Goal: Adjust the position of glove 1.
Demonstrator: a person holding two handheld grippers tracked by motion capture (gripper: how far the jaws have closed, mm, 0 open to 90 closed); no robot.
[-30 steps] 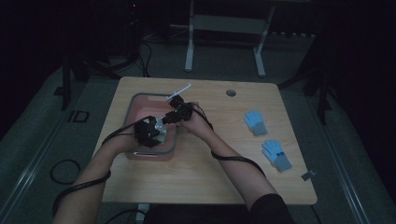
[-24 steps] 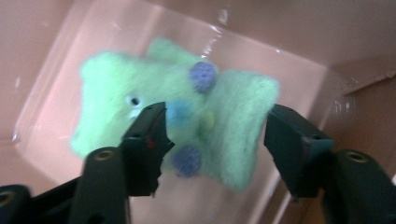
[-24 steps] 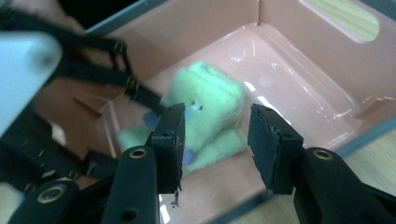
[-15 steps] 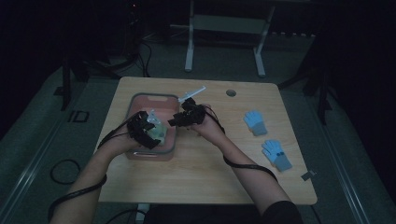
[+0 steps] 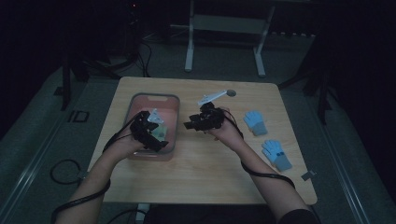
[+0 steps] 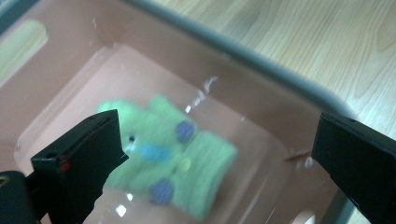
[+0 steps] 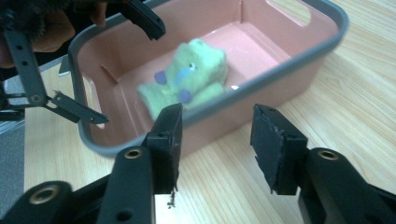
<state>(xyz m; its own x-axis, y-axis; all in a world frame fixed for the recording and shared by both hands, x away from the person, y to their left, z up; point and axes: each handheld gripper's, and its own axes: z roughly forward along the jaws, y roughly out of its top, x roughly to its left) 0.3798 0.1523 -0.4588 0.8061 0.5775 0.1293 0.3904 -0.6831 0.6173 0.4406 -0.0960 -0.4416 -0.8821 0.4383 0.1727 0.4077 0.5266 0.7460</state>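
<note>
green knitted glove (image 6: 170, 156) is lying flat on the floor of the pink bin (image 6: 243, 56), free of both tools. left tool (image 6: 219, 158) is hovering just above it, jaws having just been opening wide, nothing between them. right tool (image 7: 217, 140) is standing half apart, empty, outside the bin's wall over the counter (image 7: 355, 93). judging the drop finished, lifting straight up should be avoiding snagging the knit; blue gloves (image 5: 254, 122) are waiting, well apart.
</note>
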